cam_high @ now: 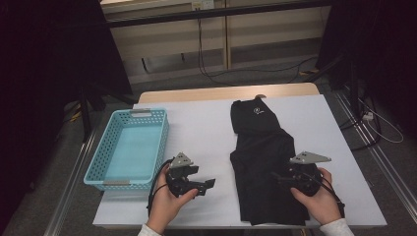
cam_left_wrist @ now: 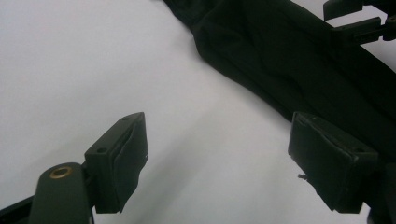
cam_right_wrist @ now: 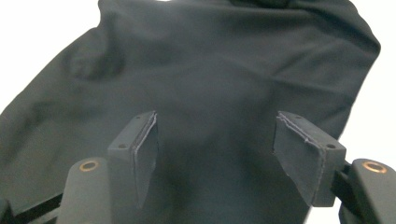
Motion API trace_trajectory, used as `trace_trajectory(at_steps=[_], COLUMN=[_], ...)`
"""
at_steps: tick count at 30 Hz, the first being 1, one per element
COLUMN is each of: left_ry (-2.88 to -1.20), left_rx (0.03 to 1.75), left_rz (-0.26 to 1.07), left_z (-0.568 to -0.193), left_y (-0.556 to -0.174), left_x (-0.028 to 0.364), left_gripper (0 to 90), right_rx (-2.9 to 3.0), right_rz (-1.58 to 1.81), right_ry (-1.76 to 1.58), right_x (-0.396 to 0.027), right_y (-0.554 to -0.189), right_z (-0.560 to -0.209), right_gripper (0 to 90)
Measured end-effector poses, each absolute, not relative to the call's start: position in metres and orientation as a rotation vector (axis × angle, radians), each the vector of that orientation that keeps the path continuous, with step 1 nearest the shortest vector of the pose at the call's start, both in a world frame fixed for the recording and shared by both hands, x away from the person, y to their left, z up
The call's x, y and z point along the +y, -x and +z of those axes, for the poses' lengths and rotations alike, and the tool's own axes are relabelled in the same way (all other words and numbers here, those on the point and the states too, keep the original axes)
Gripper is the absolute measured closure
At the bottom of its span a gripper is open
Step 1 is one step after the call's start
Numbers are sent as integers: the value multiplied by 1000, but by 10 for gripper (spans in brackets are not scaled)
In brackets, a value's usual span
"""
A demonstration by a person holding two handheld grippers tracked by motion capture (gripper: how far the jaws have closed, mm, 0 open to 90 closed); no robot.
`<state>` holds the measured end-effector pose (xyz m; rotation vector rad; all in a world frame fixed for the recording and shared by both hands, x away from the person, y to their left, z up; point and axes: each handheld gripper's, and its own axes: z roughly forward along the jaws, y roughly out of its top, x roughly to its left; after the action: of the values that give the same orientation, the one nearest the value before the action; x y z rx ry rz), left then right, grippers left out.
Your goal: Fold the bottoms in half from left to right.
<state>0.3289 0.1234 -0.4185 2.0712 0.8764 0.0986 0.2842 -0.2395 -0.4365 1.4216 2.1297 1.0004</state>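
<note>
1. Black garment (cam_high: 265,167) lay flat on the white table (cam_high: 206,128), right of centre; soft matte cloth w/ shallow folds, small white logo near far end.
2. Right gripper (cam_high: 285,179) hovered over garment's near-right part, jaws wide apart, nothing between the pads.
3. Left gripper (cam_high: 209,184) sat over bare tabletop just left of garment, jaws wide, empty.
4. Light blue perforated plastic basket (cam_high: 98,167) stood at table's left edge, well apart from garment.
5. Open tabletop btwn basket & garment.
</note>
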Motion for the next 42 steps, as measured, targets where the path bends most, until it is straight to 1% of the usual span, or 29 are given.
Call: trace_trajectory(at_steps=[12,18,27,28,29,30,34,35,38,40,41,42], left_ry=[-2084,-2091,-2087,-2089,-2092,-2097,-2096,-2096,-2106,-2107,-2105,-2105], left_rx=[859,862,860,864,864,864,866,865,866,864,865,864], left_rz=[95,98,90,87,92,88,79,77,79,79,80,81], left_z=[-419,-421,-421,-421,-422,-422,-423,-424,-425,-425,-425,-425], left_y=[-332,-335,-337,-337,-337,-337,-336,-336,-335,-335,-335,-335], left_x=[117,115,113,113,114,114,111,111,109,109,109,108], left_gripper=[195,195,192,192,192,192,191,191,191,191,191,191], right_rx=[2066,2052,2085,2105,2120,2131,2143,2141,2141,2144,2148,2151], right_rz=[917,910,874,866,872,894,891,885,903,921,934,939], right_ry=[-1522,-1544,-1562,-1546,-1547,-1548,-1542,-1548,-1560,-1568,-1571,-1585], right_x=[-268,-274,-275,-274,-273,-272,-265,-263,-261,-260,-259,-257], right_y=[-275,-272,-269,-268,-268,-268,-267,-267,-267,-266,-266,-265], right_z=[-444,-446,-450,-450,-448,-448,-448,-448,-449,-449,-449,-449], right_gripper=[348,360,436,467,536,570,607,630,715,803,874,874])
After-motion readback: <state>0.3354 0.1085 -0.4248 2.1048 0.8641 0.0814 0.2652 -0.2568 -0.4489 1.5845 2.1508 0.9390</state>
